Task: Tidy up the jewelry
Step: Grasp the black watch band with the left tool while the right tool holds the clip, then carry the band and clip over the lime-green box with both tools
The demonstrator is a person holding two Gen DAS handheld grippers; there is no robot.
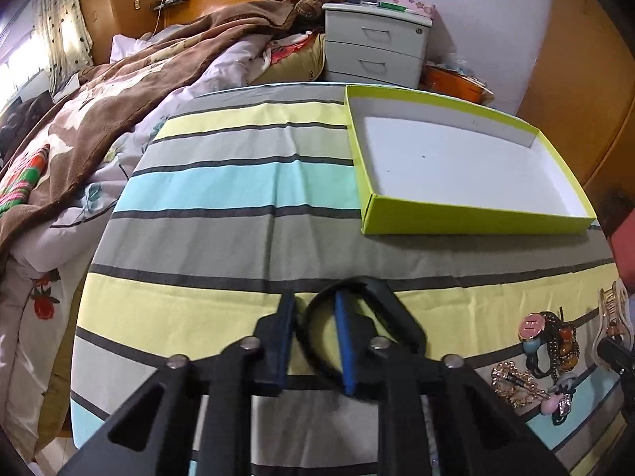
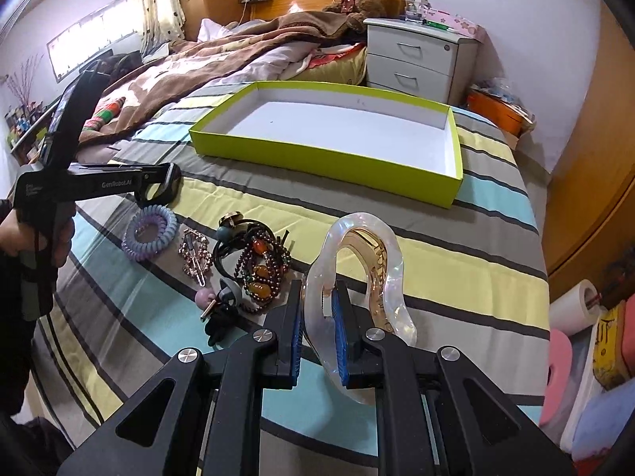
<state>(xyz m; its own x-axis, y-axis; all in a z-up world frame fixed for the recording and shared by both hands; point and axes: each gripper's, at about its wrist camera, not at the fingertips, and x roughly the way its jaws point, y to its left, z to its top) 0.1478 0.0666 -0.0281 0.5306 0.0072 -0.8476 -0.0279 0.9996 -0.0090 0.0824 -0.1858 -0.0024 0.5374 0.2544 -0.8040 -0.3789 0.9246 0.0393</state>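
Note:
My left gripper is shut on a black hair band, whose loop curves around the right blue pad just above the striped cloth. In the right wrist view the left gripper hovers low over the cloth beside a purple spiral hair tie. My right gripper is shut on a pearly translucent hair claw and holds it upright above the cloth. A pile of beaded bracelets and hair ties lies between the two grippers. The green box with a white inside sits empty farther back.
A rhinestone clip lies next to the pile. The striped cloth covers the surface, with a rumpled bed to the left and a white nightstand behind. A person's hand grips the left tool.

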